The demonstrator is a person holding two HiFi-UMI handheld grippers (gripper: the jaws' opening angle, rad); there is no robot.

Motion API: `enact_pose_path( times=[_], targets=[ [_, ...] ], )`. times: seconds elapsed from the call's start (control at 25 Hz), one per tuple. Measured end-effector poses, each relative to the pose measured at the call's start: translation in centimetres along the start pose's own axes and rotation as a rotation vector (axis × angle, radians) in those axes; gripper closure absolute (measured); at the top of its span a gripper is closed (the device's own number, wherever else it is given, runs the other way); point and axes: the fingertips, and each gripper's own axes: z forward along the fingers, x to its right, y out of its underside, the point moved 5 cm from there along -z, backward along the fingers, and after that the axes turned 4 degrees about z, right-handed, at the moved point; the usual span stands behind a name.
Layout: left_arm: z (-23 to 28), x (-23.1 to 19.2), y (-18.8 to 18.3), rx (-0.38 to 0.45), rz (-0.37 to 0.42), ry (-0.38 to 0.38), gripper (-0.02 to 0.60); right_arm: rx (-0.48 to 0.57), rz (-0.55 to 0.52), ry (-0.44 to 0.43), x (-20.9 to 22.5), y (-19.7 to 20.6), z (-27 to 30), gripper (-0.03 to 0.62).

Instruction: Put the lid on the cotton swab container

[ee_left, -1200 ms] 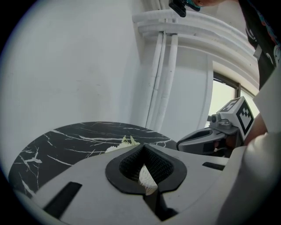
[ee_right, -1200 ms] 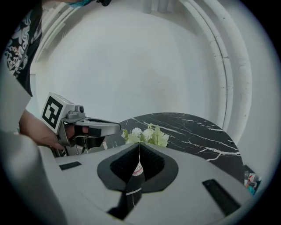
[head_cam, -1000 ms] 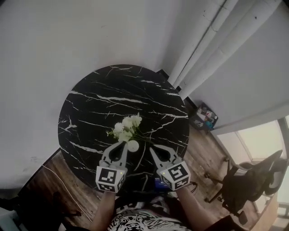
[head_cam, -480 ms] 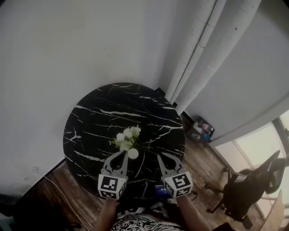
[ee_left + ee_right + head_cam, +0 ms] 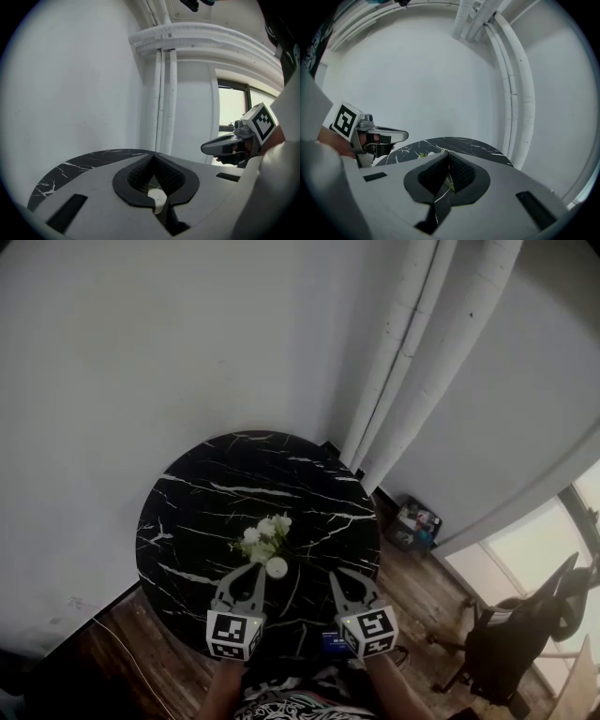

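"Left claw [image 5: 153, 157] first: how do its jaws stand?"

"Together at the tips, clamped on nothing. A small white round container [image 5: 277, 567] shows through the opening behind the tips."

"And the right claw [image 5: 447, 153]?"

"Closed as well, tips touching, empty. Only black marble and a bit of green show through its gap."

"Where does the container sit?"

"On the round black tabletop [image 5: 216, 493], toward the person's edge, just beside a little bunch of white flowers [image 5: 263, 536]. In the head view it lies close to the left claw's tips, and the right claw is farther off to its right. Whether its lid is on cannot be told; it is too small."

"Are both claws over the tabletop?"

"Both hover at its near edge, side by side, pointing toward the wall. White pipes [image 5: 412, 362] run up that wall behind the tabletop."
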Motion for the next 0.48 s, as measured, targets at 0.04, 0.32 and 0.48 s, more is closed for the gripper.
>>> enact_pose_path(
  times=[0.04, 0.32, 0.48],
  targets=[
    [-0.08, 0.10, -0.05, 0.001, 0.006, 0.001, 0.568, -0.001, -0.004, 0.001, -0.15, 0.02, -0.14, 0.577],
    [-0.66, 0.09, 0.16, 0.005, 0.015, -0.017, 0.568, -0.001, -0.005, 0.002, -0.66, 0.31, -0.63, 0.577],
    [-0.81, -0.16, 0.16, 0.011, 0.013, -0.032, 0.568, -0.001, -0.008, 0.009, -0.59, 0.39, -0.76, 0.577]
  ],
)
